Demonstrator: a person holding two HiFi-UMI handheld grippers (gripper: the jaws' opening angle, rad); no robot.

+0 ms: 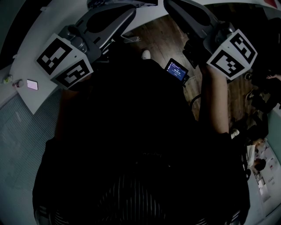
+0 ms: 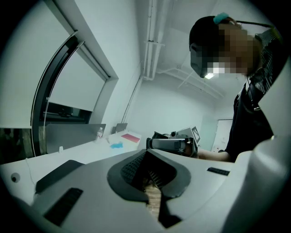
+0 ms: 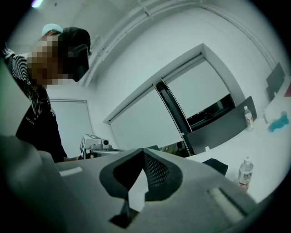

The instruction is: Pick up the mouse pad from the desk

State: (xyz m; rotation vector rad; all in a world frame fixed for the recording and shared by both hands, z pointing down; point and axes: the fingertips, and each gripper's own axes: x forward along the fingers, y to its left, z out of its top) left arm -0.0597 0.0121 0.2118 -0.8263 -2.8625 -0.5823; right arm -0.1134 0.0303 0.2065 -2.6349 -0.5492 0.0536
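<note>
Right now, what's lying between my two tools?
In the head view, wooden floor shows between the left tool and the right tool, with what looks like a white shoe tip and a small lit screen.

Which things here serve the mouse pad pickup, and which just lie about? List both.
Job: left gripper, shut; right gripper, shut; dark flat pad, probably the mouse pad; white desk.
Lying about: water bottle; pink sheet; blue item; small lit screen.

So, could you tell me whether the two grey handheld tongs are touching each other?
Apart: the head view shows brown wooden floor between the grey left tongs and the right tongs.
</note>
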